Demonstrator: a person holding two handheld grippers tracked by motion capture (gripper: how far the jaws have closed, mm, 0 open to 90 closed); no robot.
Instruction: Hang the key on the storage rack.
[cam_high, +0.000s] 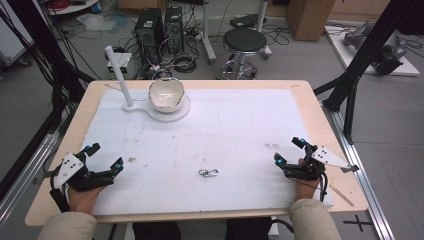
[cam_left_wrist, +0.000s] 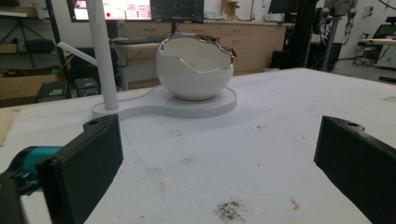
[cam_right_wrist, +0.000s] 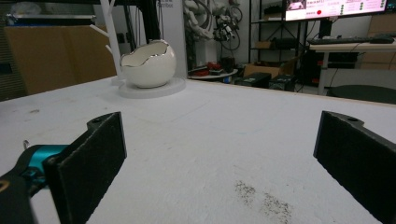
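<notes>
A white egg-shaped bowl (cam_high: 166, 93) with a jagged silver rim sits on a flat white base (cam_high: 182, 111) at the far left of the mat, beside an upright white post (cam_high: 119, 75). A small metal clasp (cam_high: 208, 173) lies near the front middle. My left gripper (cam_high: 105, 155) rests at the front left, open and with nothing between its fingers. At the front right, my right gripper (cam_high: 288, 150) is open too, nothing held. In the left gripper view the bowl (cam_left_wrist: 194, 70) and post (cam_left_wrist: 102, 51) stand ahead of the open gripper (cam_left_wrist: 217, 172). The right gripper view shows the bowl (cam_right_wrist: 147, 63) far off beyond the gripper (cam_right_wrist: 219, 168).
A white mat (cam_high: 225, 125) covers most of the wooden table (cam_high: 310, 100). A thin wooden stick (cam_high: 342, 195) lies at the front right edge. Behind the table are a black stool (cam_high: 245, 42), computer towers (cam_high: 150, 30) and cables. Black frame posts (cam_high: 360, 60) stand at the right.
</notes>
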